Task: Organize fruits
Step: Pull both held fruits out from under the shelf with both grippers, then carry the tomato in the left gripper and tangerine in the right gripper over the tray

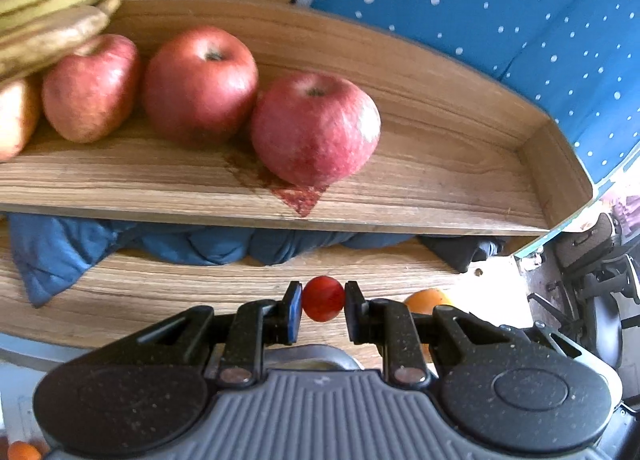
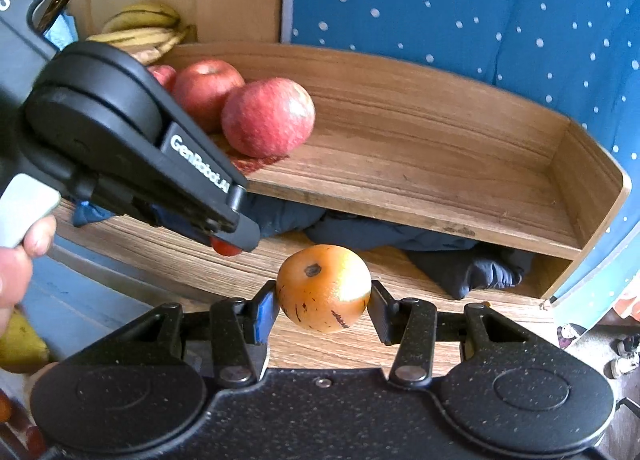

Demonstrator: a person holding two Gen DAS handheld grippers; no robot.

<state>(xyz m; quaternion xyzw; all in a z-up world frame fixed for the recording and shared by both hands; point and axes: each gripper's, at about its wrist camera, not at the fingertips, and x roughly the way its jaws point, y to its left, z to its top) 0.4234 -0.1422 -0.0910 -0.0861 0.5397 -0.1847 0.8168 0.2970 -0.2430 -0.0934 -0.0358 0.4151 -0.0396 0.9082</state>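
The left hand-held gripper (image 1: 323, 304) is clamped on a small, glossy red fruit (image 1: 322, 298), round and smooth, pinched between the two pads just off the front edge of the lower shelf (image 1: 140, 292). The right hand-held gripper (image 2: 324, 300) grips an orange (image 2: 323, 287), dull-skinned with dark flecks and a brown navel spot, held over the front edge of that same lower shelf. On the upper shelf (image 1: 460, 179) sit three red apples (image 1: 315, 127) in a row toward its left end, speckled and stem-up, with bananas (image 1: 52, 7) piled at the far left corner and blue cloth (image 1: 120, 248) bunched underneath.
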